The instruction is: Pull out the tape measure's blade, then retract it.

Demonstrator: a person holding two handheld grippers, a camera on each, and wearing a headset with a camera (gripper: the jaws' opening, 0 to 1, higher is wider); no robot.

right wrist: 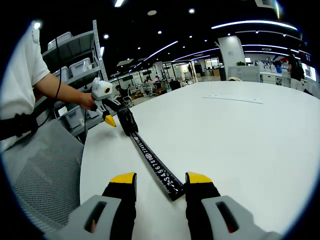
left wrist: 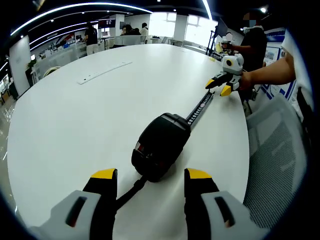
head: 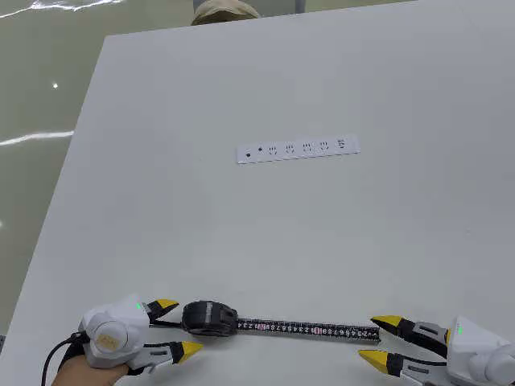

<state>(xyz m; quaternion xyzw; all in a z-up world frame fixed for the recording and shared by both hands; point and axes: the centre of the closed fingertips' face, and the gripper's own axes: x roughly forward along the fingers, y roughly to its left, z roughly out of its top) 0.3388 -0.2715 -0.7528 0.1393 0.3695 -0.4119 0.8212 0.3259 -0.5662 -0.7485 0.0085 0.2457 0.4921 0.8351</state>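
The blade (head: 310, 329) is lying out on the worktop (head: 282, 233) — left tongs (head: 179, 326) gaping wide at 9 o'clock of the tape measure (head: 209, 318), right tongs (head: 378, 339) wide around the blade tip.

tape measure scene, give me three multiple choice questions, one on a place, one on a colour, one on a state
1. Where is the power strip relative to the tape measure?
A) farther across the table
B) on top of it
C) between the two tools

2. What colour is the tape measure's case?
A) yellow
B) black
C) white

3. What state is the blade in?
A) fully wound in
B) pulled out, flat on the table
C) arched up in the air

Answers:
1 A: in the head view the power strip lies well beyond the tape measure.
2 B: the left gripper view shows a black case.
3 B: the blade runs from the case to between the open jaws of the right tool.
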